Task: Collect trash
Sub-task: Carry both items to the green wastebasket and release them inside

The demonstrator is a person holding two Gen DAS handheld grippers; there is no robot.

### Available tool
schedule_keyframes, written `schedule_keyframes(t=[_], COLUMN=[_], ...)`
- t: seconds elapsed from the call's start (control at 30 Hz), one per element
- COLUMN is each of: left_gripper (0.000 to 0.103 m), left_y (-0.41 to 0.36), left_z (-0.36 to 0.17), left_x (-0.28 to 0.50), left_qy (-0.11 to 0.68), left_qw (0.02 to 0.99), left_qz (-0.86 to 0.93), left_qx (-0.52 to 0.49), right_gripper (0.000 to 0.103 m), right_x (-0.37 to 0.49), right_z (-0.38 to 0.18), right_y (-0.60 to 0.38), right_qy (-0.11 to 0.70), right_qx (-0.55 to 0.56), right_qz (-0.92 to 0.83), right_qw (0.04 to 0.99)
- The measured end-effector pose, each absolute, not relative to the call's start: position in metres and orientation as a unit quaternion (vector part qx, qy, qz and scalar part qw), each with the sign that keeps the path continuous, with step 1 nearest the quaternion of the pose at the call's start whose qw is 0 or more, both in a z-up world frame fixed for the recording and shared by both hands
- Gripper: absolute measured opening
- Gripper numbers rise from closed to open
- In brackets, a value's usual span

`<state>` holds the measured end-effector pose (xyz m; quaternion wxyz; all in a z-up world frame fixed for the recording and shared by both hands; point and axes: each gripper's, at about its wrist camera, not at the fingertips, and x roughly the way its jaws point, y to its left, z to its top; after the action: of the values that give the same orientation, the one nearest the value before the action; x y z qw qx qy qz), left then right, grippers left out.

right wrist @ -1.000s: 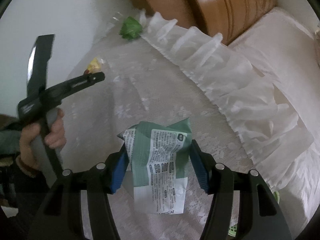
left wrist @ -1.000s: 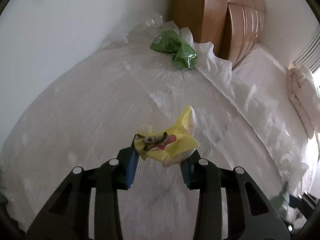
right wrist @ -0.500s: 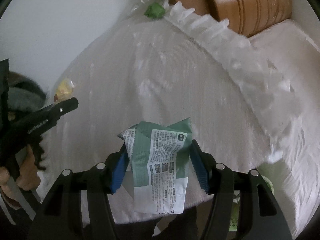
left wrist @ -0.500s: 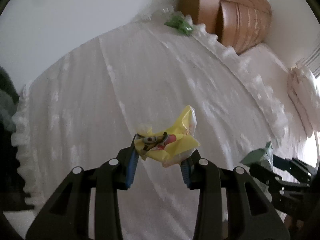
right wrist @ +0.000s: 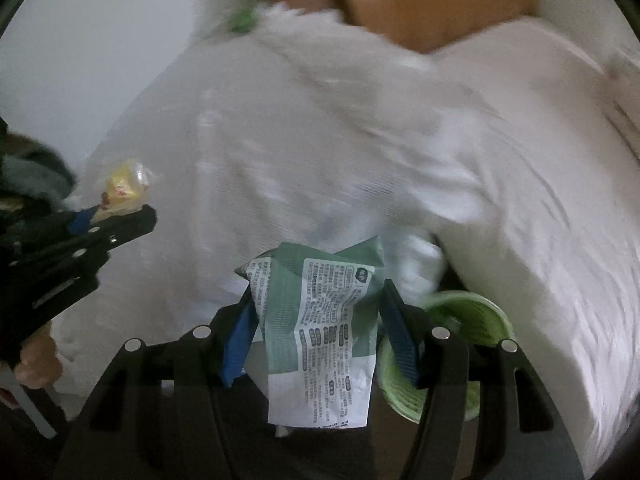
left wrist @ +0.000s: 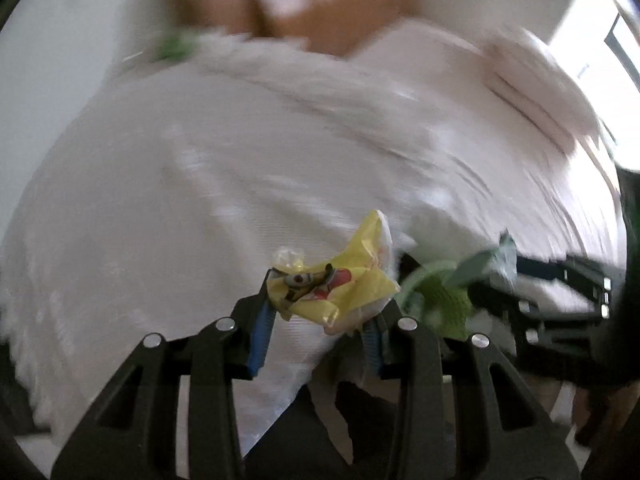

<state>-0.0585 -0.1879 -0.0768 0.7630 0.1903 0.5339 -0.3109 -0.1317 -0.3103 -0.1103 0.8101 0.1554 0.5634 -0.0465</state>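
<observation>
1. Two pieces of trash are held, one in each gripper, above the near edge of a bed (left wrist: 200, 168) covered in white lace.
2. A crumpled yellow wrapper (left wrist: 332, 284) with a cartoon print is pinched between the blue pads of the left gripper (left wrist: 318, 326); the same wrapper (right wrist: 124, 192) is seen at the left of the right wrist view, held in the left gripper (right wrist: 120, 216).
3. A green and white packet (right wrist: 320, 328) with printed text is clamped between the pads of the right gripper (right wrist: 320, 336), its lower end hanging below the fingers.
4. The right gripper (left wrist: 532, 276) and its packet (left wrist: 488, 260) are seen at the right of the left wrist view, just beside the yellow wrapper.
5. A green bin (right wrist: 468, 320) is seen below and to the right of the packet, beside the bed's edge; it is partly hidden by the fingers.
6. A small green scrap (left wrist: 176, 46), possibly another wrapper, is blurred at the far end of the bed, near the brown wooden headboard (left wrist: 320, 4).
7. A hand (right wrist: 36, 364) is partly seen at the lower left of the right wrist view.
</observation>
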Motion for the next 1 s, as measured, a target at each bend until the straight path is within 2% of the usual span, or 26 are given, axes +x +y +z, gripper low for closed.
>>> schedule_keyframes(t=[0.3,0.73,0.77,0.83,0.87,1.0], left_gripper=[0.037,0.037,0.04,0.055,0.067,0.086], left_y=[-0.311,-0.351,-0.35,-0.352,-0.353,-0.354], left_z=[-0.132,-0.165,-0.164,-0.162,-0.16,-0.153], left_x=[-0.152,-0.199,-0.2,-0.202,-0.203,-0.206], left_qy=[0.529,0.528,0.525,0.516,0.511,0.498], left_qw=[0.641,0.594,0.595,0.598,0.601,0.608], left_qz=[-0.458,-0.476,-0.477,-0.481,-0.482,-0.487], left_qx=[0.316,0.376,0.378,0.381,0.382,0.383], right_gripper=[0.061,0.061,0.061,0.061,0.061,0.061], right_x=[-0.263,-0.338,-0.335,-0.336,-0.335,-0.334], right_z=[-0.145,-0.169,-0.173,-0.174,-0.174,-0.176], right_y=[-0.401,-0.455,-0.455,-0.457,-0.457,-0.459], right_qy=[0.56,0.551,0.551,0.55,0.551,0.554], right_qx=[0.251,0.303,0.303,0.304,0.304,0.305], right_qz=[-0.199,-0.233,-0.234,-0.235,-0.235,-0.236], right_qw=[0.764,0.742,0.742,0.741,0.741,0.738])
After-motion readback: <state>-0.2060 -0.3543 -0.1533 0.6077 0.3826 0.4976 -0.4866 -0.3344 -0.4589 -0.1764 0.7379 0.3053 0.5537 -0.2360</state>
